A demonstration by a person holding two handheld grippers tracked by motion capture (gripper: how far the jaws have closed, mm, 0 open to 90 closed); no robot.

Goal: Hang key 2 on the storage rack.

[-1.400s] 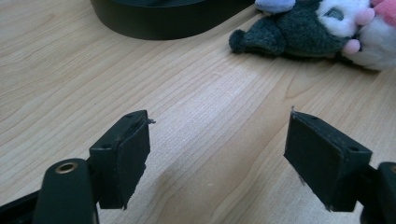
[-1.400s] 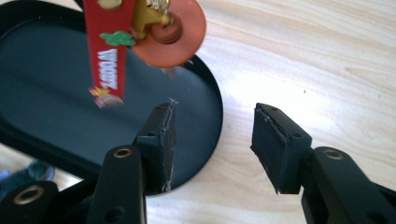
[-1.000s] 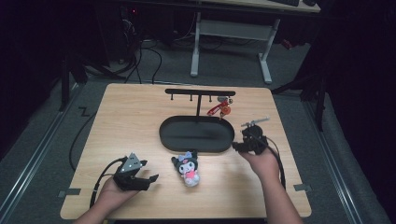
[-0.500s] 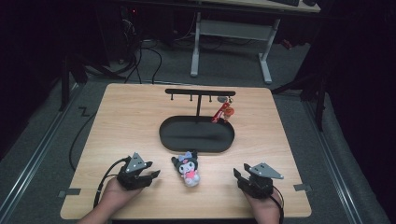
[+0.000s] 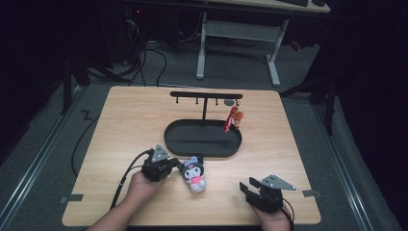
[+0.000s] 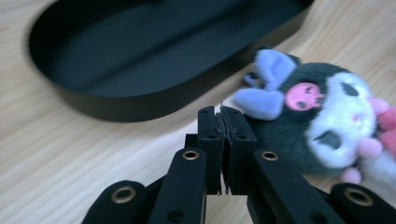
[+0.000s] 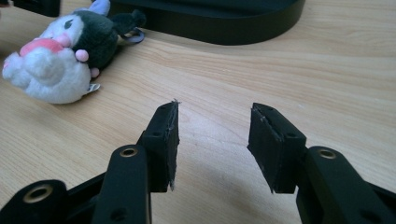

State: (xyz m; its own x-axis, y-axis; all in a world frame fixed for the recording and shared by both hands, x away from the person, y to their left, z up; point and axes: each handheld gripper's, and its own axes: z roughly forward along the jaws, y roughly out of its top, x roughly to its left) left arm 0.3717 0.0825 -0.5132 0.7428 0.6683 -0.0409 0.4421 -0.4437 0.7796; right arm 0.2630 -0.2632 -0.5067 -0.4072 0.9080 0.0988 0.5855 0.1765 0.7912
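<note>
The plush toy (image 5: 194, 173) lies on the wooden table (image 5: 125, 120), just in front of the black oval tray (image 5: 203, 139). The left gripper (image 5: 177, 166) sits just beside its head, jaws pressed together (holding nothing). The right gripper (image 5: 246, 189) rests well apart, jaws spread wide, empty.
</note>
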